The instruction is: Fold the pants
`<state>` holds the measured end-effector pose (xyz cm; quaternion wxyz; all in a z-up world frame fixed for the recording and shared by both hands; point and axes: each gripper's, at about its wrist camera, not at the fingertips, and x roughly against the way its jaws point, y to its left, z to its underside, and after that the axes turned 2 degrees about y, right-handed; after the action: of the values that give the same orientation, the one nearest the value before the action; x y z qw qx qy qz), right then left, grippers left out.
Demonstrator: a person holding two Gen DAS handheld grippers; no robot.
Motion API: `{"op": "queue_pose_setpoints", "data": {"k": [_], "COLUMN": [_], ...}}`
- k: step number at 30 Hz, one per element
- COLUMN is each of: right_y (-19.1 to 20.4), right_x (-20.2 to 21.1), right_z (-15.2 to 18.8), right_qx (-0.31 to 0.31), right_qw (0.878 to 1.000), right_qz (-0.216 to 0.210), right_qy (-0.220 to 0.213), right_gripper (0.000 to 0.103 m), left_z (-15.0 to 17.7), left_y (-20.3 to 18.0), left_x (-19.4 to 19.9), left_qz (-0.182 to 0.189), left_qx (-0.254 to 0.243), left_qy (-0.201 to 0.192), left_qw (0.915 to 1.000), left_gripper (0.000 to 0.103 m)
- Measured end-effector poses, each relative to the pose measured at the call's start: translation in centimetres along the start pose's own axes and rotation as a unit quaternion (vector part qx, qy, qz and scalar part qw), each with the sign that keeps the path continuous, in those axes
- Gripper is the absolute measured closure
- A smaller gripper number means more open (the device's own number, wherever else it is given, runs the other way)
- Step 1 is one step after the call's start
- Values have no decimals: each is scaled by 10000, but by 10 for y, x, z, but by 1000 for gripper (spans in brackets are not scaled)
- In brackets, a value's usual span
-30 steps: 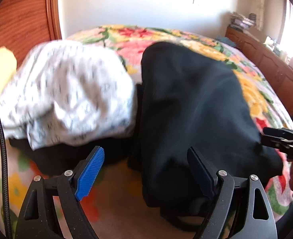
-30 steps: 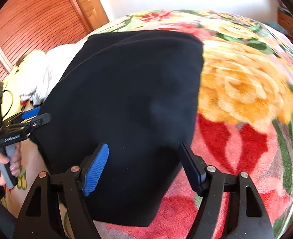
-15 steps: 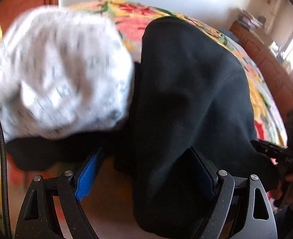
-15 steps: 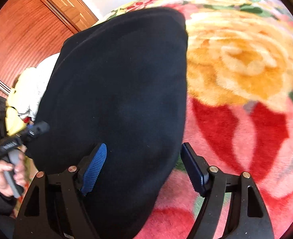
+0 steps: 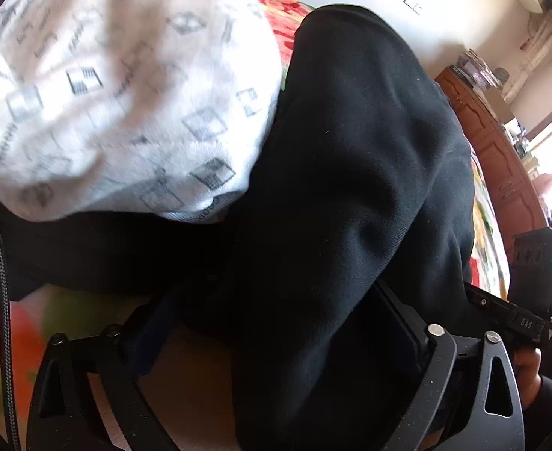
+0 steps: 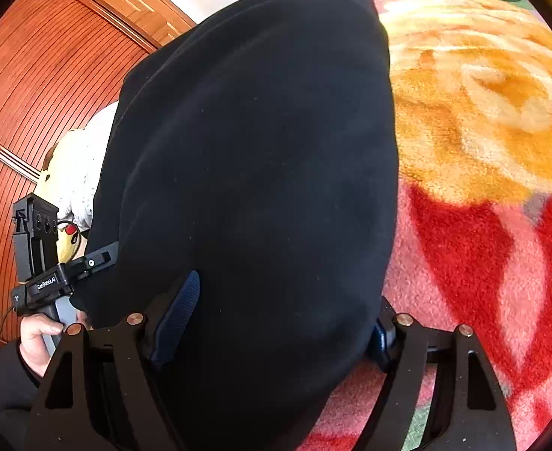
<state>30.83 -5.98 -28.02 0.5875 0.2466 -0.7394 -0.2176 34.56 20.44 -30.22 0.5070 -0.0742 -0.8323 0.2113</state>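
Observation:
Black pants (image 5: 351, 150) lie folded lengthwise on a floral blanket (image 6: 482, 112), running away from both cameras. In the left wrist view my left gripper (image 5: 272, 330) is low over their near left edge; its jaws are opening, with black cloth between the fingers and no pad pressing it. My right gripper (image 6: 279, 323) straddles the near right edge of the pants (image 6: 257, 150), its jaws wide with cloth filling the gap. Each gripper shows in the other's view: the right gripper (image 5: 520, 319) at the right, the left gripper (image 6: 88, 263) at the left, held by a hand (image 6: 39, 334).
A white patterned garment (image 5: 107, 94) is heaped on the left, overlapping dark cloth beside the pants. A yellow plush toy (image 6: 64, 233) sits behind it. Wooden slatted doors (image 6: 32, 94) stand at the left and a wooden bed board (image 5: 501, 158) runs along the right. A black cable (image 5: 2, 300) hangs at the left.
Both grippers have sunk toward the pants, so the near end now fills the gap between each pair of fingers. The left gripper's jaws stand wider and its view has rolled.

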Motion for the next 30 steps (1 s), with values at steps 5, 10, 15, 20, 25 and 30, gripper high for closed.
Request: {"op": "queue_pose_setpoints", "data": {"k": [5,10,15,20,25,30], "right_y": [2,12,29,52,61,80], "right_x": [-5,2,27,53,73,100], "right_z": [-3,-2,-3,-8,-9,-21], "right_qx": [-121,13,273,470,520,681], "right_qw": [9998,9998,9990,9962,9952,9944], "right_qz": [-146,-188,-142,-436,-471,-316], "right_qy": [62,-28,-337,-594,-685,-741], "right_gripper": [29,55,71,74,75,76], "left_z": [5,6,5,4,3,-1], "left_y": [9,4,4,5,-1,-13], "left_x": [9,17,33,50,66,76], "left_qz": [124,-6,-58,-10,82,300], "left_qx": [112,-100,-149,-293,-374,-337], "left_qy": [19,-59,-125,-238,-272,-120], "left_qw": [9999,9999,9998,9993,9989,9989], "left_gripper": [5,17,32,50,60,63]}}
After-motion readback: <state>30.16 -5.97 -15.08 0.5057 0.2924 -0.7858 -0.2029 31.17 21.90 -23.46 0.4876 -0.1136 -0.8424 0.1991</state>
